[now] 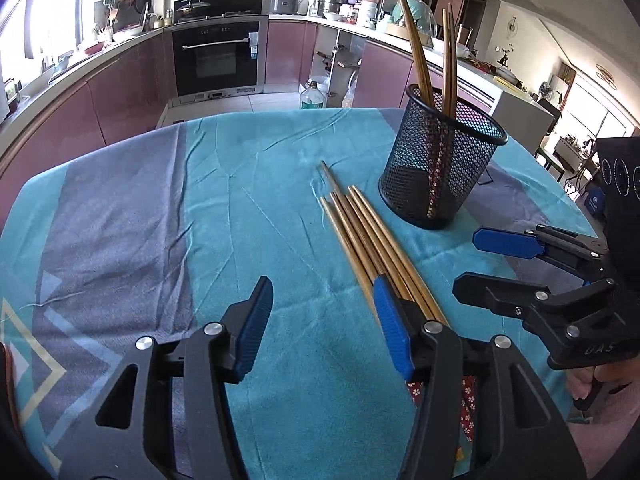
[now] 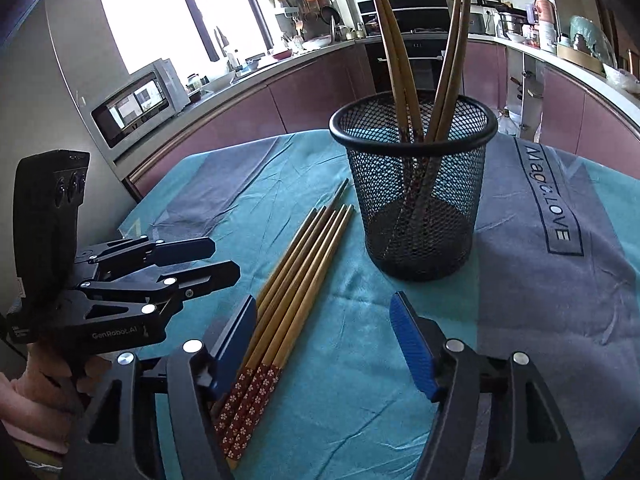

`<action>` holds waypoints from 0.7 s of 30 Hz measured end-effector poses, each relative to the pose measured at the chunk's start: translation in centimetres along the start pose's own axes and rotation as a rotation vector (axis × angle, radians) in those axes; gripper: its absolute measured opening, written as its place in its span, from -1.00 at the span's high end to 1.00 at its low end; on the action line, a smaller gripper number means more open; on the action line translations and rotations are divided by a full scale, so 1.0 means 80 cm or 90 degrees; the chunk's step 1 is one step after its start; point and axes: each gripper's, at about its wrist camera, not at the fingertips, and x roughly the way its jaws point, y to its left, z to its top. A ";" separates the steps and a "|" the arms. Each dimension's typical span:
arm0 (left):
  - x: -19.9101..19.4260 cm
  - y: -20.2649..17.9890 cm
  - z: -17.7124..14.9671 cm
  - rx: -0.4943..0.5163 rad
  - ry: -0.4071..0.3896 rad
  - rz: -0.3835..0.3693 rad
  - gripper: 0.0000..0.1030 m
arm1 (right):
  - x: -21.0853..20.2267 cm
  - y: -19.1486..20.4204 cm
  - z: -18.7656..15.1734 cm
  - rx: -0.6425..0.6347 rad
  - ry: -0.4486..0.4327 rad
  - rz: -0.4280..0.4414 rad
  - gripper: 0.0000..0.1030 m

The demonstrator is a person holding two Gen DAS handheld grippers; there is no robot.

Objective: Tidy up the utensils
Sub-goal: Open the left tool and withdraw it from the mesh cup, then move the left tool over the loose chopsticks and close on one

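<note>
4 bamboo chopsticks [image 2: 404, 64] in round blk mesh cup [image 2: 414, 196], both grippers [image 1: 320, 328] [image 2: 324, 344] gaping wide

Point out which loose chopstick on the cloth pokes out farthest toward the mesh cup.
The grey-tipped chopstick in the loose bundle: its thin tip reaches past the other tips, level with the mesh cup.

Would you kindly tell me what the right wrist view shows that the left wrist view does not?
Only the right wrist view shows the microwave, the "Magic LOVE" print and the loose chopsticks' red flowered handles. Only the left wrist view shows the plastic bottle on the floor. Both show the mesh cup holding four chopsticks, the teal tablecloth and the oven.
</note>
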 end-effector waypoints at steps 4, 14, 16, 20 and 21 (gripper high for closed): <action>0.006 -0.008 -0.008 0.003 0.010 -0.001 -0.05 | 0.008 -0.001 0.000 0.010 0.013 -0.004 -0.13; 0.008 -0.017 -0.016 0.010 0.029 -0.005 -0.05 | 0.020 0.004 -0.009 0.001 0.033 -0.017 0.20; 0.009 -0.019 -0.016 0.012 0.030 -0.004 -0.05 | 0.020 0.004 -0.011 -0.001 0.035 -0.018 0.22; 0.012 -0.022 -0.017 0.019 0.033 -0.002 -0.06 | 0.023 0.007 -0.011 -0.010 0.039 -0.023 0.26; 0.012 -0.023 -0.017 0.020 0.033 -0.001 -0.07 | 0.024 0.007 -0.011 -0.014 0.041 -0.024 0.26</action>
